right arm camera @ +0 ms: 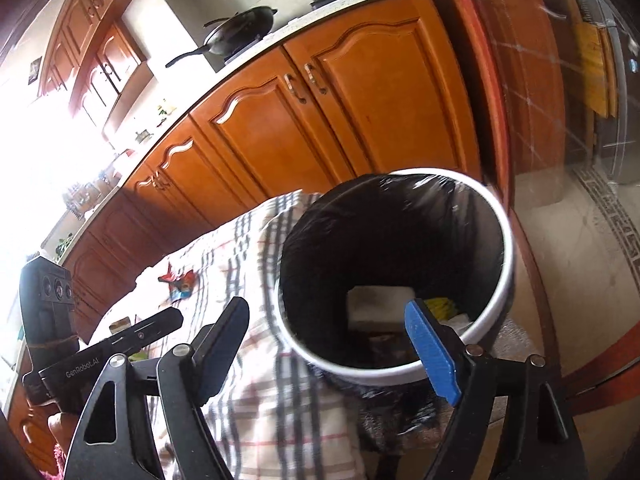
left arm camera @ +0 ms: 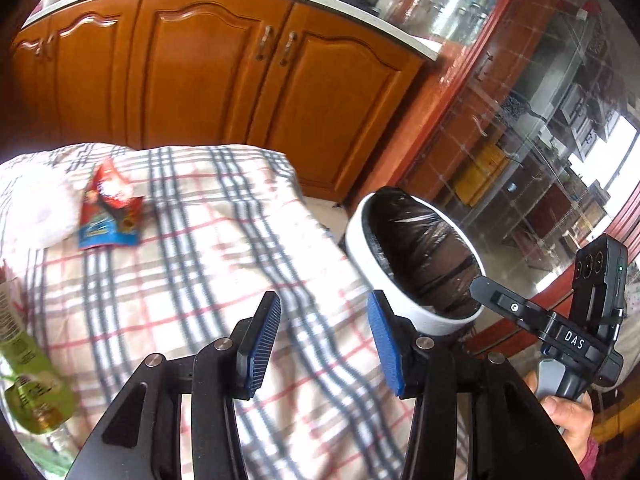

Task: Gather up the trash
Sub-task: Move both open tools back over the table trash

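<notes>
Two hand-held grippers are in play, and both stand empty with their jaws parted: the left hand-held gripper hangs over the plaid tablecloth with nothing but cloth showing between its blue pads, and the right hand-held gripper hangs at the near rim of the white trash bin, its jaws spread wide with one finger out over the cloth and the other over the bin's mouth. The bin, lined with a black bag, stands just beside the table edge and already holds a few things, among them a pale flat block and something yellow, though the depths are too dark to name them. The step in hand reads as the turn back from a drop: nothing is carried, and the left hand-held gripper faces the table, where litter is left. A torn red and blue snack wrapper lies flat on the cloth at the far side, touching a crumpled white tissue or paper, and a green bottle lies at the near left edge, partly out of frame. The next move calls for reaching the left hand-held gripper across to the wrapper, tilting the tips down so one pad slips under a raised edge, and closing without pinching up the cloth. The wrapper is thin and will probably crumple, so a firm close matters before it is carried to the bin.
</notes>
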### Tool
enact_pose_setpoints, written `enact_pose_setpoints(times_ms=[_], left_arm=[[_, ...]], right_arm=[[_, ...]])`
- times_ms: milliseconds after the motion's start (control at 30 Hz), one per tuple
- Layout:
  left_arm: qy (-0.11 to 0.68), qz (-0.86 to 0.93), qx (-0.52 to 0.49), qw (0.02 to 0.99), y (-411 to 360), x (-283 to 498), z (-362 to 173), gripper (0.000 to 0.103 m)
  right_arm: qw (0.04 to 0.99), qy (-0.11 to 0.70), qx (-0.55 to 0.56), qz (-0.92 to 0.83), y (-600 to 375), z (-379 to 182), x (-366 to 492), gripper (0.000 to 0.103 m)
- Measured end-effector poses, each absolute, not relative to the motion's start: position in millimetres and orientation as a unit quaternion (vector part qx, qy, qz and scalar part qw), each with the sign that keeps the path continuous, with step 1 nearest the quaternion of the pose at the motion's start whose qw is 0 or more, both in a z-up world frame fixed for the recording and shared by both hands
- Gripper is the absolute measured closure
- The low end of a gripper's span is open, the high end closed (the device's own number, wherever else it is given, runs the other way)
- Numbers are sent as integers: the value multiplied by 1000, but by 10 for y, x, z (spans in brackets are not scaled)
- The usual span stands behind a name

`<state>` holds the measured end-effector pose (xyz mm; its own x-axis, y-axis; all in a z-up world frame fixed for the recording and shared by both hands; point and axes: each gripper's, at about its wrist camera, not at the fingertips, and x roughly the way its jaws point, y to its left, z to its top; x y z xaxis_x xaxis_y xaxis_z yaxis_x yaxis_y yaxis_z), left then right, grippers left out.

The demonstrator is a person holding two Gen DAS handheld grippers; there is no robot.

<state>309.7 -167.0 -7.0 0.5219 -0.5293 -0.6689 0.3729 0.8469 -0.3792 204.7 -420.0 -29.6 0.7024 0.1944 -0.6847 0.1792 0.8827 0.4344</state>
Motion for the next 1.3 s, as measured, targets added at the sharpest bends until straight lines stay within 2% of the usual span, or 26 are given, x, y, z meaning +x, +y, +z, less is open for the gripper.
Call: enact_pose_setpoints(times_ms=[667,967,1300], left_arm=[[380,-160,-124,902,-107,2687,355,55],[374,-128,-120,911,156,2728,469,55],[388,-113,-98,909,351,3217,428,54]], right_arm=[[882,414,195,114,-2906,-223,2691,21],[876,426,173,146,-2433,-282,2992,21],[871,440,153,157,-2143,-386,3394,21]])
